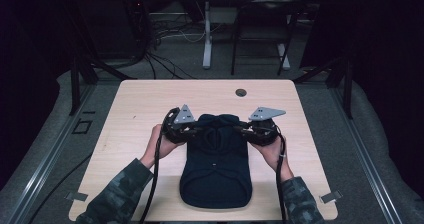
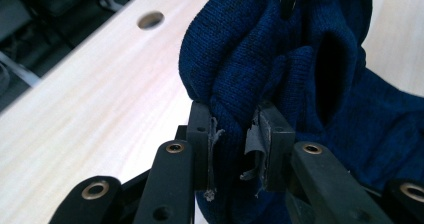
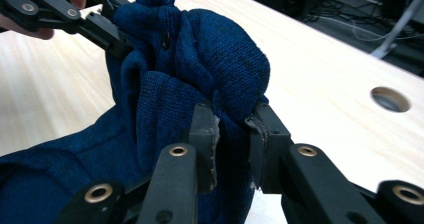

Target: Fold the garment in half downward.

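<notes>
A dark blue knitted garment (image 1: pixel 216 164) lies in the middle of the wooden table (image 1: pixel 135 109), with its near part flat on the top and its far end bunched up and raised. The left gripper (image 1: pixel 192 127) pinches this far end from the left side, and the right gripper (image 1: pixel 243 128) pinches it from the right side. In the left gripper view the jaws are clenched on a thick fold of the garment (image 2: pixel 280 59), and the cloth swells out above the pads (image 2: pixel 214 139). In the right gripper view it is the same: the jaws press a fold of the garment (image 3: pixel 200 59) between them, and the other gripper holds the cloth farther off.

The step in hand seems to be a fold, the far end being taken up in order to carry it toward the person. The next move probably needs both hands to travel together at equal height, so that the edge stays straight, and both grips must stay firm until the cloth lies down
</notes>
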A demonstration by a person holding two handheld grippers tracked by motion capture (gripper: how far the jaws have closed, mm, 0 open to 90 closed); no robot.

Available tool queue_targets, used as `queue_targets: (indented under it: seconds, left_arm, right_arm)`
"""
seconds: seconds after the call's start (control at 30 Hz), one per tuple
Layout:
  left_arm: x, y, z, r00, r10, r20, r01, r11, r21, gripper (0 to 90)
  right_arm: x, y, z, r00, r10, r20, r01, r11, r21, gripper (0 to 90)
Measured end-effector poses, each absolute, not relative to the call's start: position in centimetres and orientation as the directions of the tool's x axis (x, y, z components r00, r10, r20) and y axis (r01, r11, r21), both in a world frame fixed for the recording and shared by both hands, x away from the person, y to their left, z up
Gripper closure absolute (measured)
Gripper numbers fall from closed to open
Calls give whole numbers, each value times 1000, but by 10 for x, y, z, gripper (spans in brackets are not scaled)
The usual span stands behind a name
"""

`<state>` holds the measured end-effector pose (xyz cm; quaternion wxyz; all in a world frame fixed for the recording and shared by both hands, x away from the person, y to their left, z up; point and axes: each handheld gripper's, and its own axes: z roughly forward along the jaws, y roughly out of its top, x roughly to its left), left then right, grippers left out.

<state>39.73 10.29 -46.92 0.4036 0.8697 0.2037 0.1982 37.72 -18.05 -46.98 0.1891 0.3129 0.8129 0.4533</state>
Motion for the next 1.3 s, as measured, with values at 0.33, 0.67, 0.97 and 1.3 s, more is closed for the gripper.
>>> queue_targets:
  seconds: [0.33, 0.67, 0.97, 1.3]
  left_arm:
    - [393, 103, -462, 829, 505, 240, 123, -584, 802, 730]
    - [390, 109, -468, 838, 485, 250, 119, -609, 784, 725]
    - [391, 119, -475, 853, 492, 174, 187, -600, 778, 664]
    - [396, 119, -493, 847, 516, 128, 270, -625, 732, 407]
  right_arm:
    - [385, -175, -467, -742, 666, 77, 440, 397, 806, 522]
    - [377, -166, -476, -736, 676, -23, 403, 466, 788, 781]
    - [367, -156, -482, -747, 658, -95, 326, 487, 810, 792]
    - [360, -151, -482, -763, 633, -132, 262, 490, 832, 795]
